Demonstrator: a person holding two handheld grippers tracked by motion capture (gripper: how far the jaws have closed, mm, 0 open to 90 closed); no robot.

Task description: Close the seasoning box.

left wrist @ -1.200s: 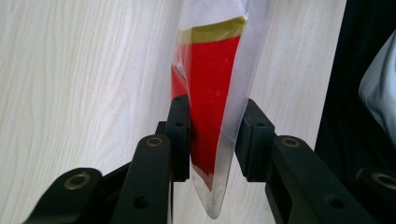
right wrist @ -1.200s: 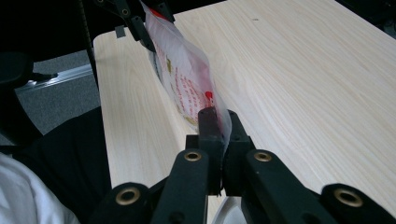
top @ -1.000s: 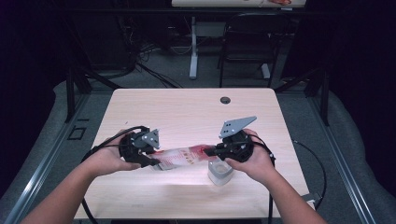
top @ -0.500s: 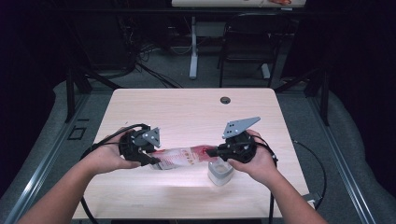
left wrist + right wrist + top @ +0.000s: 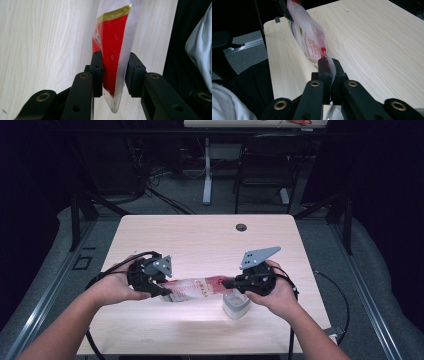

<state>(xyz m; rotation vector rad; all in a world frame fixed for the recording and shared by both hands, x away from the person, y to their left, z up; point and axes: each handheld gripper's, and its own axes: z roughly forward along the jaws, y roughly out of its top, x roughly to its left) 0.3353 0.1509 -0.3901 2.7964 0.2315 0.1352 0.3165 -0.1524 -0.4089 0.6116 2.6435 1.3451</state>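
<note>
A red and clear plastic packet hangs stretched between my two grippers, just above the wooden table. My left gripper is shut on its left end; in the left gripper view the jaws clamp the packet's sealed edge. My right gripper is shut on the right end. In the right gripper view its jaws pinch the packet, which runs away toward the other gripper. A small translucent container stands on the table right under my right gripper.
A black grommet hole sits near the table's far edge. Beyond the table stand a dark chair and a white table leg. Cables trail from both grippers over the near table edge.
</note>
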